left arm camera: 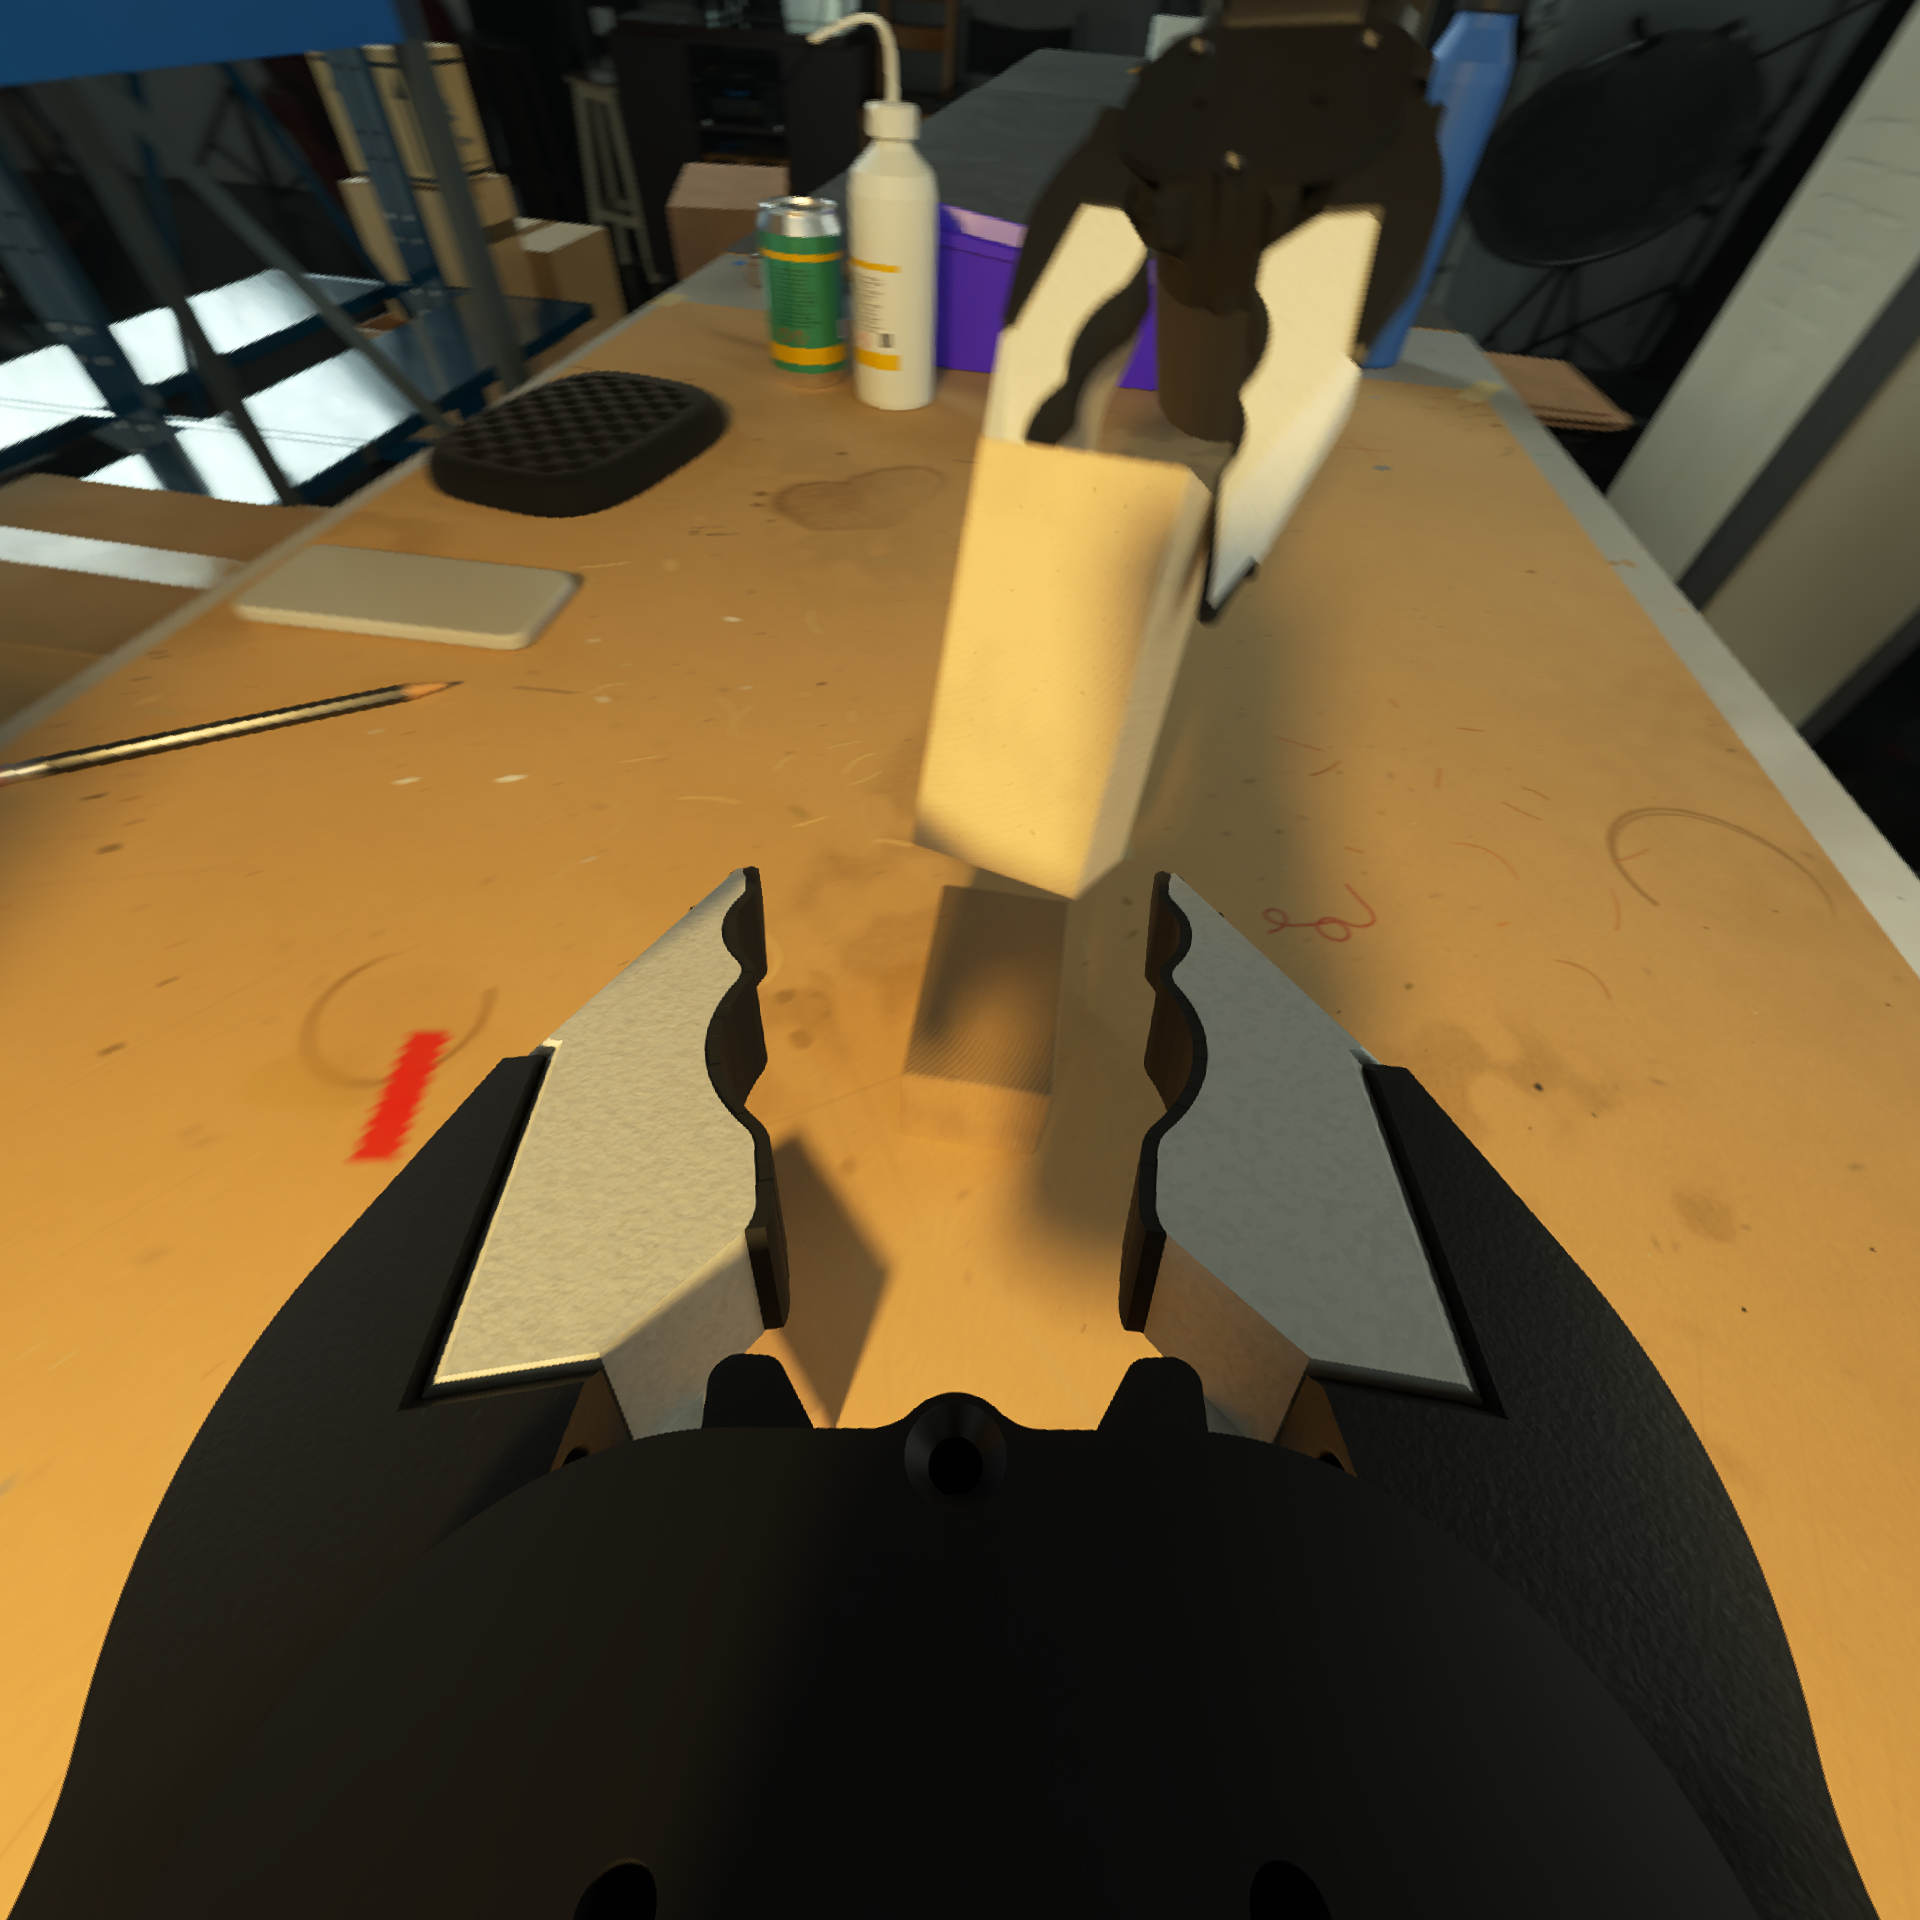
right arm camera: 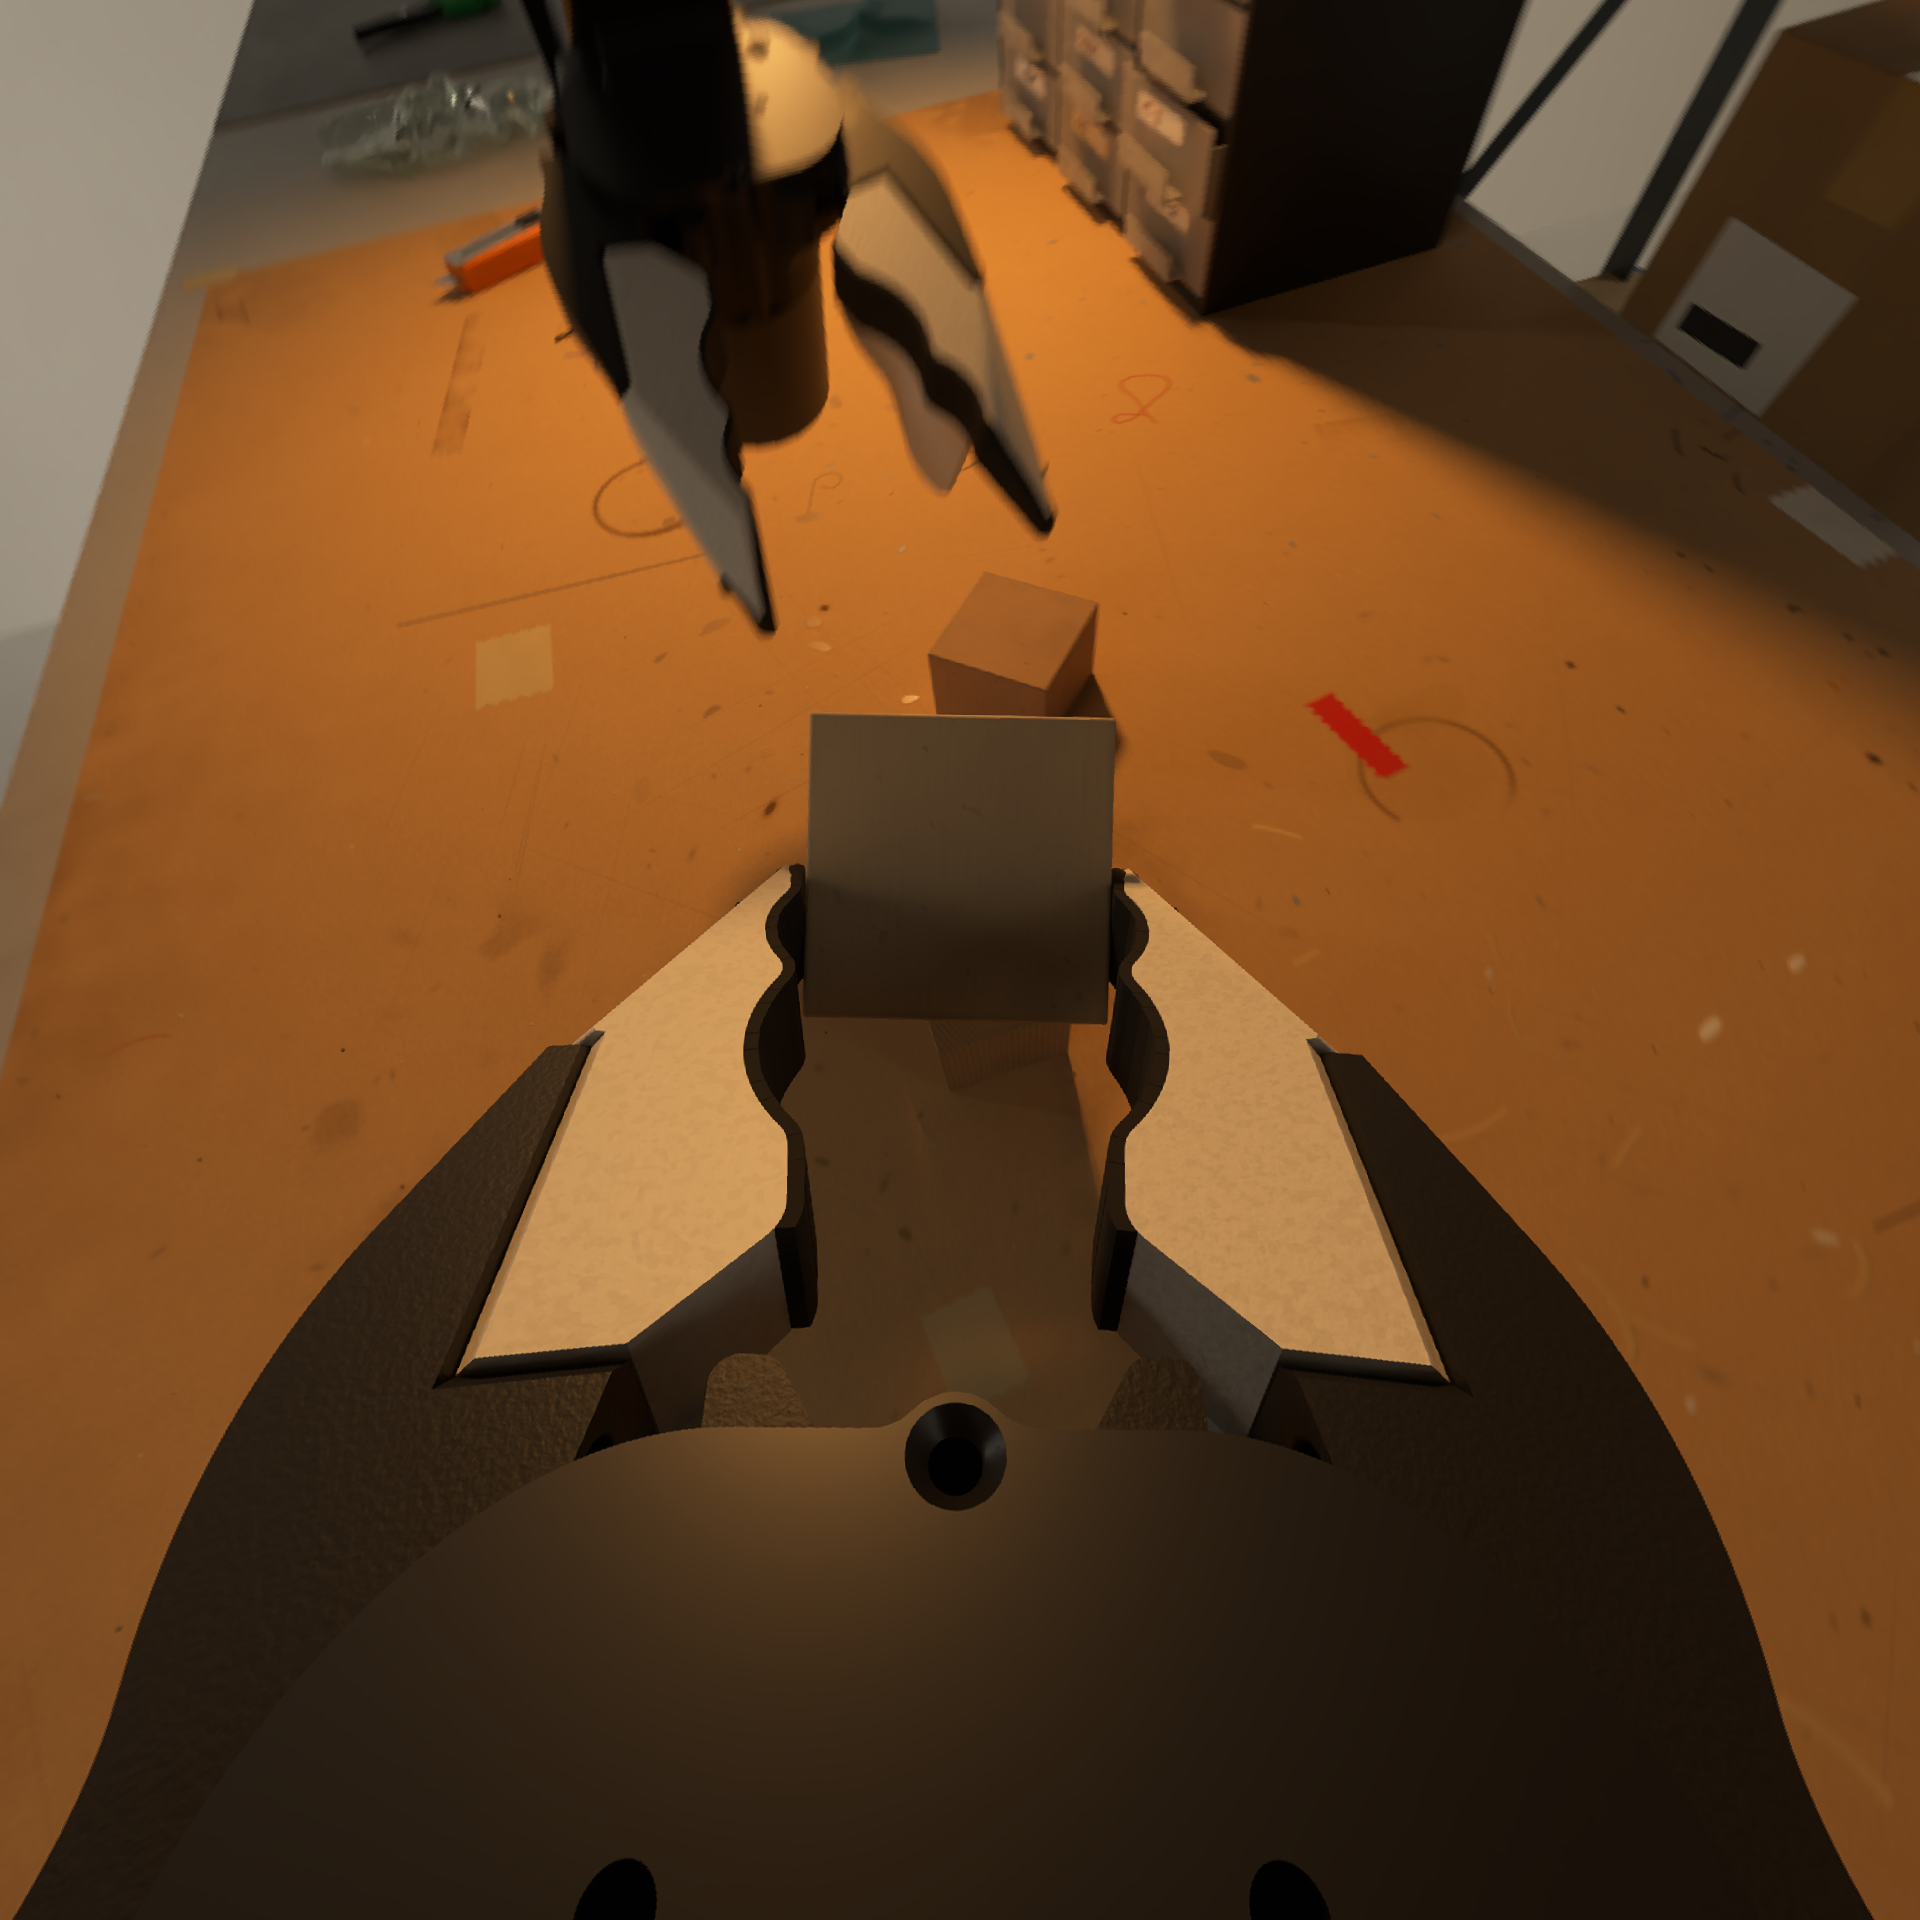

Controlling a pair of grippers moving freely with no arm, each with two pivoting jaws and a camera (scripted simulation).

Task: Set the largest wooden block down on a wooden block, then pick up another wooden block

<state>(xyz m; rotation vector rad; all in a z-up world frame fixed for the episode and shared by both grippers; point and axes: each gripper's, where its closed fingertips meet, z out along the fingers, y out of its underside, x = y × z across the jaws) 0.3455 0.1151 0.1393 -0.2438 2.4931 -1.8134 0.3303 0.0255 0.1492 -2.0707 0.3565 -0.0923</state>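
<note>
My right tongs [right arm camera: 956, 883] are pinching the largest wooden block [right arm camera: 961, 862] by its two side faces and carrying it clear of the counter [right arm camera: 312, 935]. From my left wrist view I see that same block [left arm camera: 1060, 665] as a long pale slab hanging tilted in the air, held at its upper end by the right tongs [left arm camera: 1122, 499]. My left tongs [left arm camera: 956, 883] are spread wide with nothing between them, hovering above the counter [left arm camera: 623, 831].

I count three wooden blocks in all. Directly under the held slab lies a second, smaller block [left arm camera: 982, 1039], shaded; in the right wrist view only a sliver of it [right arm camera: 1003, 1051] peeks out below the slab. The third, a small cube [right arm camera: 1013, 649], shows only in the right wrist view, resting on the counter just past the slab, with the left tongs [right arm camera: 904, 571] hanging above and beyond it.

Only the left wrist view shows one green can [left arm camera: 802, 286], one white squeeze bottle [left arm camera: 891, 260], a purple bin [left arm camera: 982, 296] whose contents I cannot see, a black perforated pad [left arm camera: 577, 442], a pale flat tile [left arm camera: 405, 594] and one pencil [left arm camera: 229, 727]. Only the right wrist view shows a drawer cabinet [right arm camera: 1226, 135] and an orange utility knife [right arm camera: 497, 255].
</note>
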